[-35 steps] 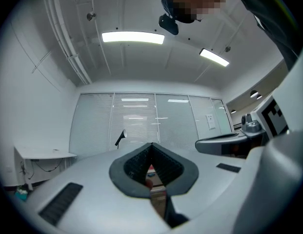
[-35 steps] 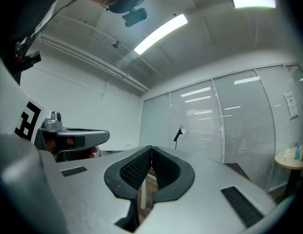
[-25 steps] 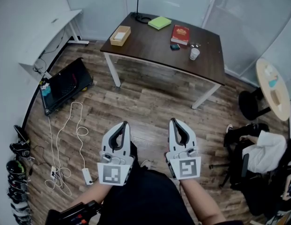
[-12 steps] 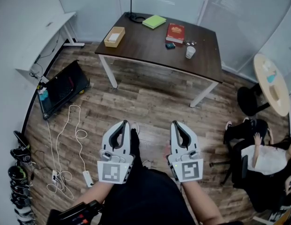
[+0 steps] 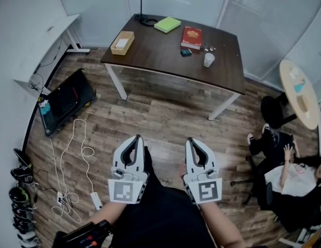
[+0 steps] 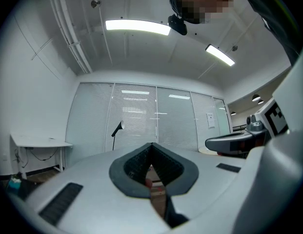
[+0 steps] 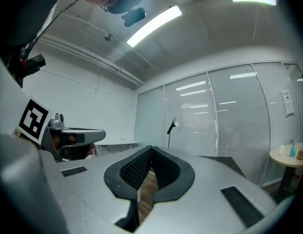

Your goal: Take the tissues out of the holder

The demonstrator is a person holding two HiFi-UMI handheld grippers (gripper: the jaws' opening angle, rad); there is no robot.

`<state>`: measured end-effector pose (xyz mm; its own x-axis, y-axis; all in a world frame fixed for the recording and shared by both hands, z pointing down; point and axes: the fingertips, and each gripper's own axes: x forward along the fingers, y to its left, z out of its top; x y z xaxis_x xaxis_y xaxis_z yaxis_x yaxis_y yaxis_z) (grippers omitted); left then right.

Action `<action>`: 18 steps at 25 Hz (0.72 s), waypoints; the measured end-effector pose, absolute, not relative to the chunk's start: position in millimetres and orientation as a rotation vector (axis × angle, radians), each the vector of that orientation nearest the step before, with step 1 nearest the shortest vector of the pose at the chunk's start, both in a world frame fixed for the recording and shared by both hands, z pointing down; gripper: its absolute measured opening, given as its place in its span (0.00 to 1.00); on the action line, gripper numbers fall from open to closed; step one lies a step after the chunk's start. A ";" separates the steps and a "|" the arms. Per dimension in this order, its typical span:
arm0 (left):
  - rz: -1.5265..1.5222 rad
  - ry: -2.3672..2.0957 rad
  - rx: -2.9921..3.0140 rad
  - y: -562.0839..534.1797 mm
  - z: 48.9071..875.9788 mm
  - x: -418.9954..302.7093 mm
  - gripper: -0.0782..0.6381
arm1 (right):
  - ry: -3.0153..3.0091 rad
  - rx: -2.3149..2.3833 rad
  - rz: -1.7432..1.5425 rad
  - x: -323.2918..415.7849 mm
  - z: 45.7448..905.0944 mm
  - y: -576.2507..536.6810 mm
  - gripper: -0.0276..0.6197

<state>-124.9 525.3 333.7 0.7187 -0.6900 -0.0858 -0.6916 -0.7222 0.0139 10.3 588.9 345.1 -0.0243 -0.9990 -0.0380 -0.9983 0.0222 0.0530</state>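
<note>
Closest in, the left gripper (image 5: 136,138) and the right gripper (image 5: 190,140) are held side by side over the person's dark lap, both pointing towards the far end of the room. Each gripper's own view shows its jaws pressed together at the tips with nothing between them (only a sliver of the room shows through the hollow behind the tips), so both are closed and empty. To their left a looped white cable (image 5: 77,149) lies on the wooden floor (image 5: 165,112), and a row of shoes (image 5: 19,190) lines the wall. Past the cable lies a flat black case (image 5: 67,99). At the right a seated person (image 5: 300,174) is near a small round table (image 5: 301,94). Further off stands the dark table (image 5: 165,56), well apart from both grippers. The tissue holder (image 5: 122,42), a light wooden box with white tissue showing in its open top, sits near this table's left end. A white cup (image 5: 208,60) stands towards the right, with a red book (image 5: 191,37) behind it, then a green pad (image 5: 167,24) and a lamp base (image 5: 146,19) at the far edge
</note>
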 end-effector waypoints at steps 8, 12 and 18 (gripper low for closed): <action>0.124 1.150 -2.916 462.1 343.3 -101.7 0.11 | -2.216 2.173 -0.036 26.0 359.1 526.4 0.06; 0.097 1.158 -2.931 414.3 343.5 -91.3 0.11 | -2.214 2.153 0.000 33.8 359.8 476.8 0.06; -0.006 1.118 -2.990 342.0 355.2 -77.9 0.11 | -2.206 2.103 0.026 37.7 357.6 397.0 0.06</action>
<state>-77.9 342.0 355.2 0.7548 -0.6556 0.0212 -0.6558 -0.7535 0.0462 37.7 397.0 357.6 -0.0453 -0.9958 0.0791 -0.9974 0.0495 0.0522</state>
